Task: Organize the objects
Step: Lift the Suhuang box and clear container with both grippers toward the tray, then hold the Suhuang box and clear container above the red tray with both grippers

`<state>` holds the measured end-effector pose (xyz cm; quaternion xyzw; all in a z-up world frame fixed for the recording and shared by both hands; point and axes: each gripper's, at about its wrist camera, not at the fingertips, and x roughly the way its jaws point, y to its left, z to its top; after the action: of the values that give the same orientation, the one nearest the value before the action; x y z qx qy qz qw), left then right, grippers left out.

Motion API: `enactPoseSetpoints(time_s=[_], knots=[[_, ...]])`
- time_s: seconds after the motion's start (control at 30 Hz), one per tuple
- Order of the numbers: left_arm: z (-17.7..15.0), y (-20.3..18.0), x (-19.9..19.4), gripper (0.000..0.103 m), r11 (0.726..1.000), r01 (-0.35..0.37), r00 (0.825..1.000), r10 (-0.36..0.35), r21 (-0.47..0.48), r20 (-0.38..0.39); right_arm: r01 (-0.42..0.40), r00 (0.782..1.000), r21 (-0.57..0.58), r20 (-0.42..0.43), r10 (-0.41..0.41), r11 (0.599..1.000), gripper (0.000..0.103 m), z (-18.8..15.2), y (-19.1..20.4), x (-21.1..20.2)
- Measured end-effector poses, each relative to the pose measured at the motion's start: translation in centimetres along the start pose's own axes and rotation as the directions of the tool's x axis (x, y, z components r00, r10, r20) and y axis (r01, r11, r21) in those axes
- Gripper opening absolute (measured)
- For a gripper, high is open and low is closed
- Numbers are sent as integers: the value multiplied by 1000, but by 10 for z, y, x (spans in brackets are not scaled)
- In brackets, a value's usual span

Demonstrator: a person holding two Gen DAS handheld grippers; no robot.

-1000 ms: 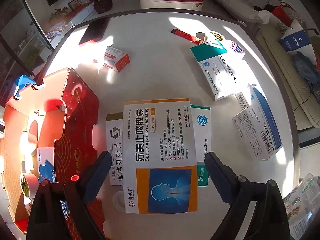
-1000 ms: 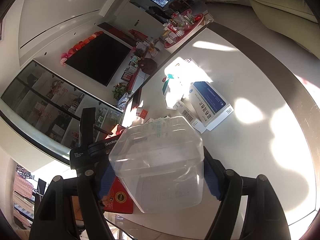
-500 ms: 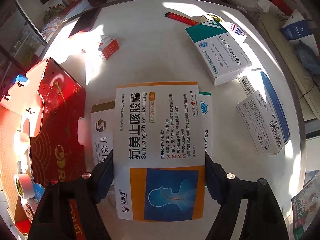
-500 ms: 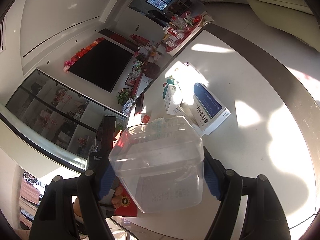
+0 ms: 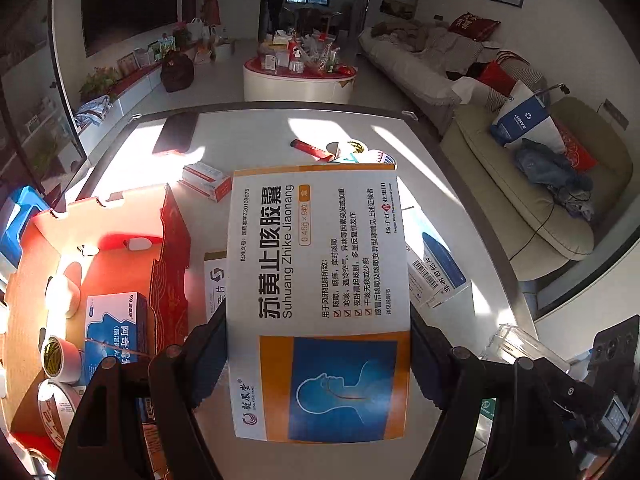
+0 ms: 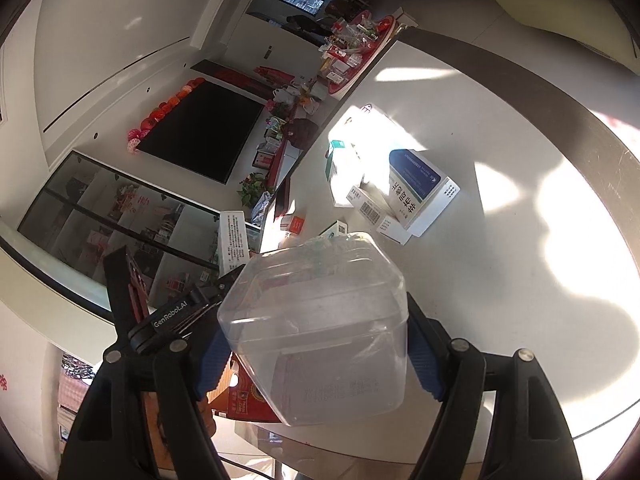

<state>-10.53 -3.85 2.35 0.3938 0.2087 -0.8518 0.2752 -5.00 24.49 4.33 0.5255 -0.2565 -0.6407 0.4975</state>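
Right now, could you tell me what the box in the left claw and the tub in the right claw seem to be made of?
Medicine box: printed cardboard with a slight sheen, flat faces, crisp edges. Tub: clear, probably rigid plastic; the things behind show through its glossy walls.

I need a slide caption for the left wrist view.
Left hand-held gripper holds an orange-and-white medicine box above the table.

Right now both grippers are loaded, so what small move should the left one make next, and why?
Probably swing the left gripper toward the open red box on its left. It is shut on the orange-and-white medicine box, lifted above the table, and the red box already holds a blue box and tape rolls. The right gripper holds a clear plastic container.
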Motion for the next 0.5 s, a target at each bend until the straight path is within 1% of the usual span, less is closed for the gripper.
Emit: enactPoseSetpoints(time_s=[0.1,0.27,0.5], knots=[[-17,11,-26,83,1000,7,999,-7,-11,46,9,999,37,-33,-7,999,76,-15,-5,5],[-38,37,-55,83,999,-17,995,21,-41,94,41,994,51,-103,-36,998,76,-37,-2,19],[-52,76,-78,83,992,-58,987,73,-108,144,58,983,41,-175,-50,997,76,-54,14,41]])
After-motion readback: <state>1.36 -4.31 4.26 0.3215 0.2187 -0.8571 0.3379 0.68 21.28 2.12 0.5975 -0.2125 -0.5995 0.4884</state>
